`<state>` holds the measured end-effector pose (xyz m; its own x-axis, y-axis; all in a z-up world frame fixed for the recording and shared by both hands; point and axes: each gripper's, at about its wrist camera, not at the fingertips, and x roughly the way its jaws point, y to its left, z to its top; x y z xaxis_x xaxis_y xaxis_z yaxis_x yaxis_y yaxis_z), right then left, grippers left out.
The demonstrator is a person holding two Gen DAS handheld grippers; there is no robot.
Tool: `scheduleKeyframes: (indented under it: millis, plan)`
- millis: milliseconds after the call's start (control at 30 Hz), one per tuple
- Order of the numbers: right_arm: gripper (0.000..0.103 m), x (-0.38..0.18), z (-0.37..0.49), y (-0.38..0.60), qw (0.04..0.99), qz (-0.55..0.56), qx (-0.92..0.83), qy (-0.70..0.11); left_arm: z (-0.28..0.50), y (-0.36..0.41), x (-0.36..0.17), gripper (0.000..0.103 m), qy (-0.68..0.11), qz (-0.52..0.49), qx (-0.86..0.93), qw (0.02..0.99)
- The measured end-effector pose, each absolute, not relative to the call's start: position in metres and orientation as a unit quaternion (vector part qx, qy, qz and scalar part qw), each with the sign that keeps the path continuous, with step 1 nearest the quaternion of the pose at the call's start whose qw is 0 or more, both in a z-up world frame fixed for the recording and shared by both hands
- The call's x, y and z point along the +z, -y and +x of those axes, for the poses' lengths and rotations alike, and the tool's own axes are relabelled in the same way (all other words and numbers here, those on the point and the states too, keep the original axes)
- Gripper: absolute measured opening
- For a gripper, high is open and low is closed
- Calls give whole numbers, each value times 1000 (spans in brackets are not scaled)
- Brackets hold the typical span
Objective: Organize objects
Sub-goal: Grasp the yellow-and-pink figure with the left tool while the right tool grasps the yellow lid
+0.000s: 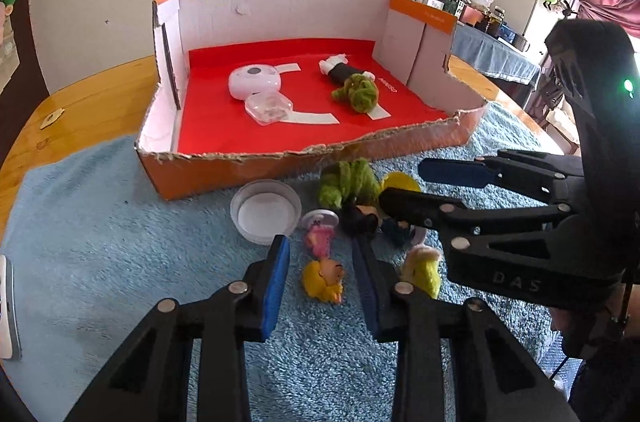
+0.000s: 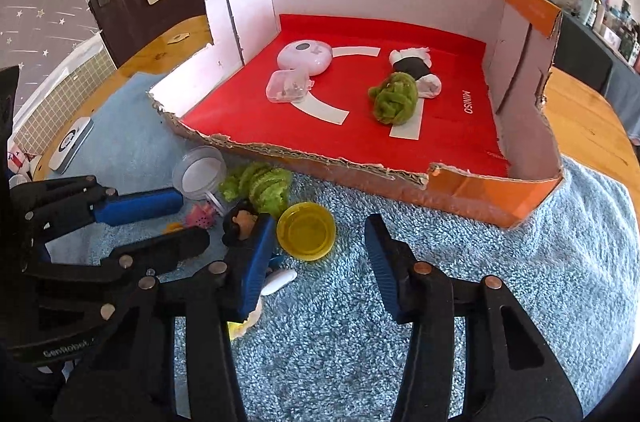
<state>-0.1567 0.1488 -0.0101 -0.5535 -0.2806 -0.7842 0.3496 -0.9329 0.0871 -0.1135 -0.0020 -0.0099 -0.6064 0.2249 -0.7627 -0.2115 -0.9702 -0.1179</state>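
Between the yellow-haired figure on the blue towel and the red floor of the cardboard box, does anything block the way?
Yes. The box's torn front wall rises between the yellow-haired figure and the red floor; the clear round lid and green-haired doll also lie before it.

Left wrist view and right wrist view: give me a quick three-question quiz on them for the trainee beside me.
1. True or false: the yellow cup sits inside the cardboard box.
2. Which of these lies between the left gripper fingers? A. yellow-haired doll B. clear lid C. pink round device
3. Is the right gripper open or shut?

Key: 1 false, it stands on the blue mat in front of the box; 2 A; 3 open.
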Motion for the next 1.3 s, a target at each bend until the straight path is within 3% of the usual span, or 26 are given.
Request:
scheduleKeyframes:
  millis: [467,1300]
  plan:
    - [36,-15,-164,-148,196,453,-870,-24,-114,5,-18,22,29,-439,889,127]
    - [30,-2,-143,-154,178,425,-887,-30,-107,6,-13,22,47,-423,897,117]
